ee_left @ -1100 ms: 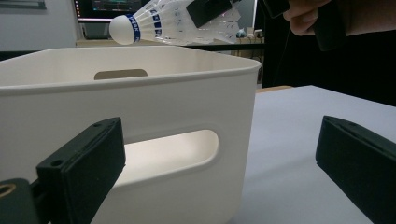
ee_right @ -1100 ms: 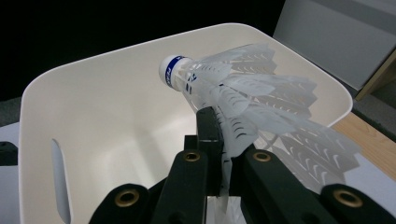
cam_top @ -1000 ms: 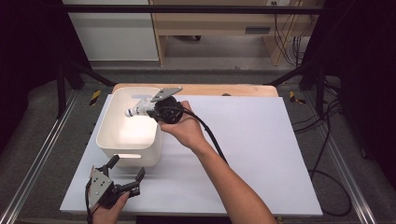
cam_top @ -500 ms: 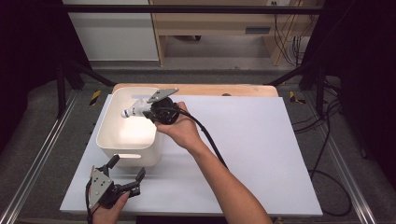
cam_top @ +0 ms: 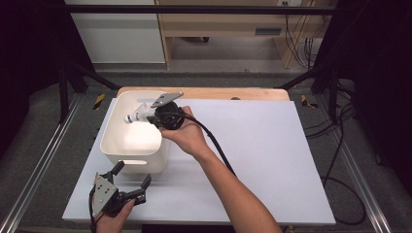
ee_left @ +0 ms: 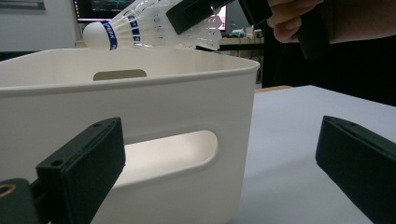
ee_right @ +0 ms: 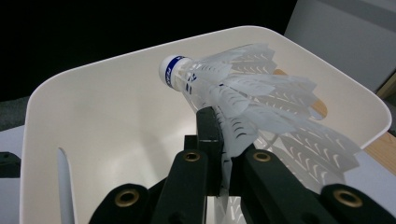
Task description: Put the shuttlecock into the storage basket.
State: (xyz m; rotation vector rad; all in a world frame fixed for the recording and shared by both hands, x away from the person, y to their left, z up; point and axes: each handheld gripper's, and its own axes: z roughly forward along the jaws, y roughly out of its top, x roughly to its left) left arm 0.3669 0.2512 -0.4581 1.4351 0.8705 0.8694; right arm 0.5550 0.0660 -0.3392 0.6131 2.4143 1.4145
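A white plastic shuttlecock (cam_top: 137, 116) with a blue-banded cork hangs over the white bin (cam_top: 110, 141), cork toward the left. My right gripper (cam_top: 151, 114) is shut on its skirt, as the right gripper view shows: the shuttlecock (ee_right: 233, 93) is pinched between the jaws of my right gripper (ee_right: 219, 140) above the bin's rim (ee_right: 93, 70). My left gripper (cam_top: 132, 174) rests open and empty near the table's front left, just in front of the bin. In the left gripper view, my left gripper (ee_left: 222, 163) faces the bin wall (ee_left: 140, 107), with the shuttlecock (ee_left: 140, 28) above it.
The bin stands at the left of a white sheet (cam_top: 272, 145) that covers the table. A wooden board (cam_top: 233, 93) shows along the sheet's far edge. The right gripper's black cable (cam_top: 216, 145) trails along the forearm. Metal rails (cam_top: 39, 165) flank the table.
The right gripper with the shuttlecock has edged slightly to the left over the bin. The left gripper has stayed where it was.
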